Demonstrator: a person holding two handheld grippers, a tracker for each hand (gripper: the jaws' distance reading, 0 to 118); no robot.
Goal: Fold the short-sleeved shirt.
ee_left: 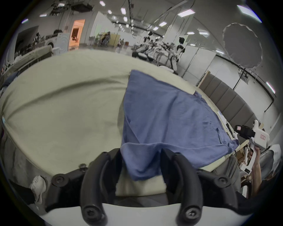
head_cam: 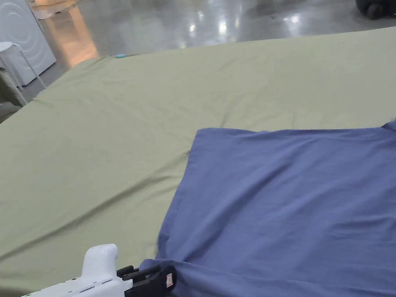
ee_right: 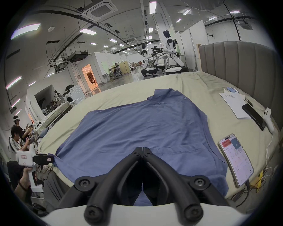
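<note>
With the shirt (head_cam: 302, 207) spread flat on the green-sheeted bed (head_cam: 105, 133), near its front edge, the step in hand looks like taking up the near hem corners for a fold. To do it well, both corners should probably lift together and travel level, so the cloth stays taut and lands square instead of bunching.

The left gripper (ee_left: 140, 154) has the shirt's near left corner lying between its jaws, which stand well apart in its own view; whether they press the cloth I cannot tell. In the head view it sits right at that corner.

The right gripper (ee_right: 142, 150) has its jaws together at the tips, over the near hem; I cannot tell whether any cloth is pinched. A phone (ee_right: 235, 159) lies just beside the shirt.
</note>
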